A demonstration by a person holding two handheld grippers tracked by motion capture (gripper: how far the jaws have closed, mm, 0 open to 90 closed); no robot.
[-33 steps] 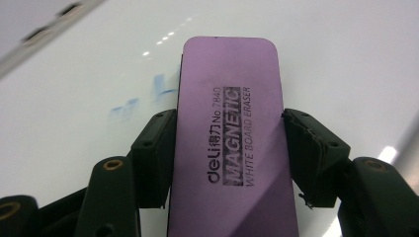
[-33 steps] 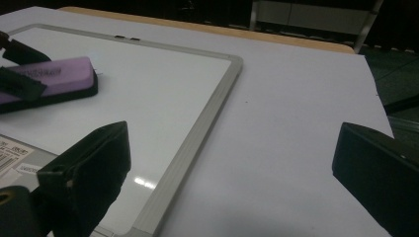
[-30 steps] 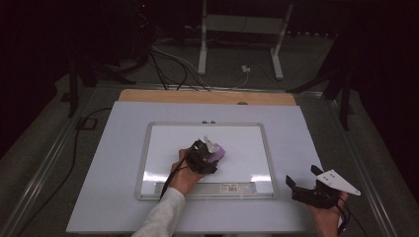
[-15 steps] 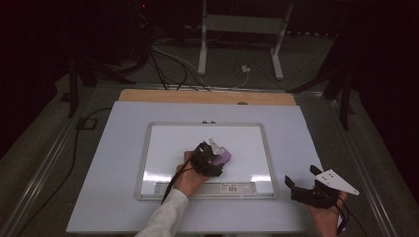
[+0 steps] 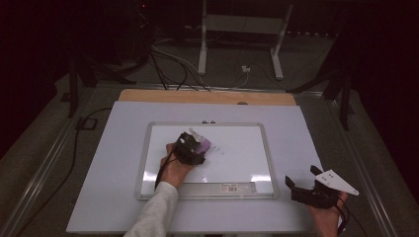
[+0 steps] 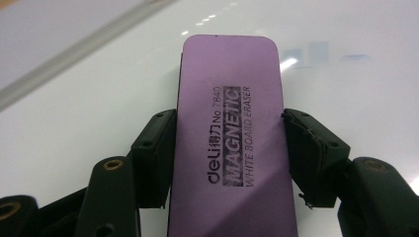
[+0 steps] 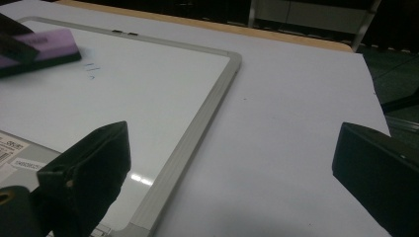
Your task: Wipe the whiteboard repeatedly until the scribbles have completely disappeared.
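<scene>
A purple whiteboard eraser (image 6: 232,138), printed "MAGNETIC WHITE BOARD ERASER", lies flat on the whiteboard (image 5: 237,163). My left gripper (image 6: 230,148) is shut on its two long sides. In the high view the left gripper (image 5: 195,148) and eraser (image 5: 202,145) sit left of the board's middle. A few faint blue pen marks (image 5: 217,149) lie just right of the eraser. My right gripper (image 5: 301,176) stands open with nothing between its fingers, off the board near the table's front right corner. Its own view looks between the wide jaws of the right gripper (image 7: 232,148) past the board's frame (image 7: 197,143) to the eraser (image 7: 39,47).
The whiteboard lies on a white sheet (image 5: 301,133) that covers a wooden tabletop (image 5: 207,96). A label strip (image 5: 232,187) runs along the board's near edge. Cables (image 5: 173,64) and a stand's legs (image 5: 202,44) lie on the dark floor beyond the table.
My left gripper has slid the eraser to the left and slightly farther away across the board. The right gripper has stayed where it was.
</scene>
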